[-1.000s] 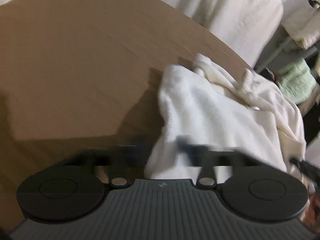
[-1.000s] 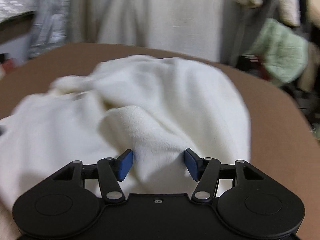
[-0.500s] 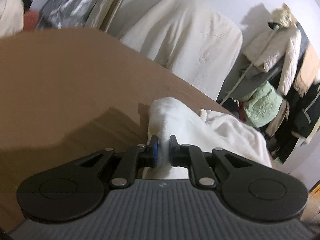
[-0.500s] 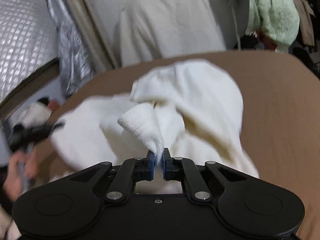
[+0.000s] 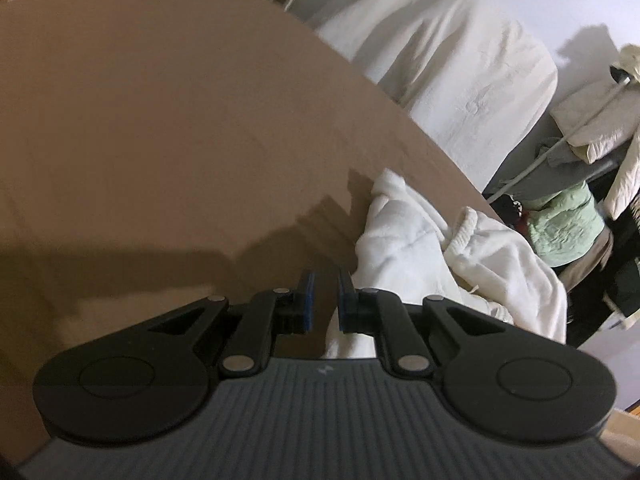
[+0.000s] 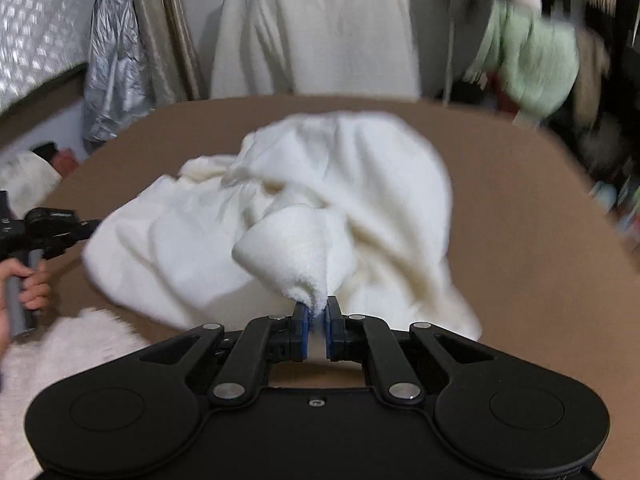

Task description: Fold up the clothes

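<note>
1. The right gripper point(image 6: 316, 334) has its blue pads pressed together on a fold of the fluffy cream-white fleece garment point(image 6: 304, 200), and the pinched corner stands up in a soft cone just above the pads.
2. The rest of that garment lies heaped on the brown bench point(image 6: 520, 208), spreading from the middle toward the left of the right wrist view.
3. The left gripper point(image 5: 325, 300) shows only a thin slit between its blue pads, as good as closed. Brown bench shows through the slit, and white cloth sits low behind the right finger; whether any fabric is caught there cannot be told.
4. In the left wrist view the garment sits just right of the gripper, bunched near the bench's far edge.
5. At the left edge of the right wrist view, a person's hand point(image 6: 30, 284) grips a grey handle with a black tool above it.
6. Behind the bench stands a chair draped in cream cloth point(image 6: 316, 32); a pale green padded jacket point(image 6: 536, 64) hangs to the right.
</note>
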Demonstrator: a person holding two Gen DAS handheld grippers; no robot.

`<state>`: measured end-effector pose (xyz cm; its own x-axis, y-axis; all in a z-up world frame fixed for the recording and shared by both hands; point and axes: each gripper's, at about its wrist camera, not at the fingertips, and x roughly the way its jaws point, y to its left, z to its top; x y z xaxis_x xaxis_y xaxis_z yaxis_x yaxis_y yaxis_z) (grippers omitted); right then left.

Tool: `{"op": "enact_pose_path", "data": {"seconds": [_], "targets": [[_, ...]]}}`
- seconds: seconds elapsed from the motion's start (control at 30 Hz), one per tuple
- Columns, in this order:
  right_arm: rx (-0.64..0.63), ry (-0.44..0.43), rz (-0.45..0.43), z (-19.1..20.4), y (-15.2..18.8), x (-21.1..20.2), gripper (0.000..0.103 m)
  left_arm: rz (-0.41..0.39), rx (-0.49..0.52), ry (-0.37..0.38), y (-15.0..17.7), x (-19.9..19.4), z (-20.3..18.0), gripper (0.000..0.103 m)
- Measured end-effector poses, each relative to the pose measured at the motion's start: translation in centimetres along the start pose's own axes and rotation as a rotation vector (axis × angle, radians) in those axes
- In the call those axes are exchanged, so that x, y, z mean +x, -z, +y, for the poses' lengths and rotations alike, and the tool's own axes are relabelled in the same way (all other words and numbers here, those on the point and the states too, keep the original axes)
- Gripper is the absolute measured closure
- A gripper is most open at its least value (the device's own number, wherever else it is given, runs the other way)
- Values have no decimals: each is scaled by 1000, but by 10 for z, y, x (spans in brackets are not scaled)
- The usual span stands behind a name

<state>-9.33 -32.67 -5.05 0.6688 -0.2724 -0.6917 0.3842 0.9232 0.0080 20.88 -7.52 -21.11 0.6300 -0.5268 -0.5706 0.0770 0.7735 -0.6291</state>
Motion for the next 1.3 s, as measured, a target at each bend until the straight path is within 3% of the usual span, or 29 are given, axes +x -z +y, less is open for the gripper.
{"op": "enact_pose_path", "data": {"seconds": [0.13, 0.23, 0.3, 0.47, 0.67, 0.87, 0.97, 1.03, 1.17, 1.27, 1.3], "targets": [[-20, 117, -13, 3, -29, -19, 95, 44, -21, 1, 6, 14, -1, 93], [-16, 170, -35, 4, -44, -33, 95, 11, 61, -51, 8, 11, -15, 93], [-10, 173, -92, 6, -47, -49, 95, -20, 106, -66, 9, 5, -23, 90], [25, 118, -191, 18, -37, -96, 95, -18, 40, 42, 6, -8, -18, 80], [-11, 187, -2, -4, 19, -83, 96, 16, 116, 9, 9, -5, -31, 80], [-18, 95, 203, -35, 48, -61, 95, 39, 222, -17, 17, 2, -56, 65], [41, 52, 325, -36, 52, -53, 95, 42, 251, 54, 16, -2, -69, 62], [-22, 38, 325, -30, 48, -55, 93, 33, 290, 65, 18, -6, -78, 54], [-136, 68, 258, -29, 40, -67, 88, 17, 371, 53, 24, -8, -95, 48], [-90, -22, 162, -43, 20, -70, 69, 5, 435, 6, 28, -4, -107, 41], [-74, -59, 138, -47, 12, -66, 61, 33, 412, -18, 26, 2, -109, 32]]}}
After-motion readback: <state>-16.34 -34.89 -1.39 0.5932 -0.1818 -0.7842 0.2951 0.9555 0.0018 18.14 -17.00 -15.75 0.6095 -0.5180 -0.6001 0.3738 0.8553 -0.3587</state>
